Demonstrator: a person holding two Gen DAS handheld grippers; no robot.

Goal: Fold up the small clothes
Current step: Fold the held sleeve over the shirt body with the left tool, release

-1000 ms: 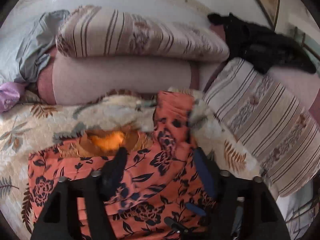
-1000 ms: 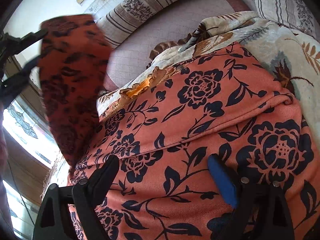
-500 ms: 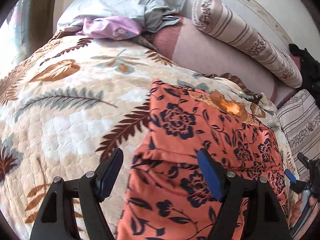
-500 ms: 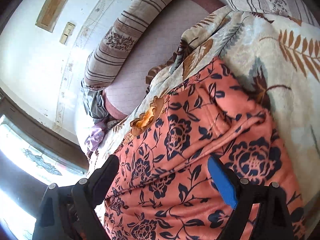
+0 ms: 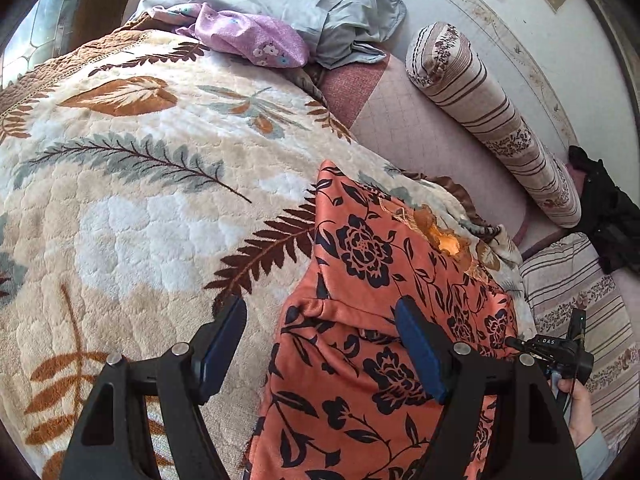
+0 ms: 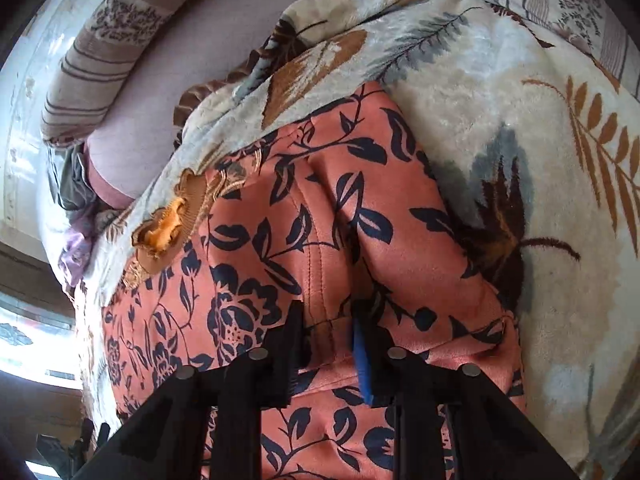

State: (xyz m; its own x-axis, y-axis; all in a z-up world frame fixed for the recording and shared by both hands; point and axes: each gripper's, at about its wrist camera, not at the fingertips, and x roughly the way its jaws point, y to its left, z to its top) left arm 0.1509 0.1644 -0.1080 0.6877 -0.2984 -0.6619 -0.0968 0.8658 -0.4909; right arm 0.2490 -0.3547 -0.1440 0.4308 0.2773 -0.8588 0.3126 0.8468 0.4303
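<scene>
Right gripper [image 6: 326,344] pinches a raised ridge of the orange floral garment [image 6: 320,240] lying on the leaf-print blanket [image 5: 140,200], left gripper [image 5: 320,344] hangs open above its edge; risk: one-sided pull drags the whole piece, undoing folds.

Plenty of open leaf-print blanket [image 5: 132,208] across the left and centre of the left wrist view, nothing lying on it. Upper left, a lilac floral cloth [image 5: 248,34] and a grey pillow [image 5: 304,0] heap up at the blanket's far edge. To the right, a striped bolster [image 5: 492,120] runs diagonally, walling off that side, with a striped cushion [image 5: 576,304] at lower right and a black garment [image 5: 612,216] beyond. In the right wrist view, bare blanket [image 6: 560,208] fills the right side.
</scene>
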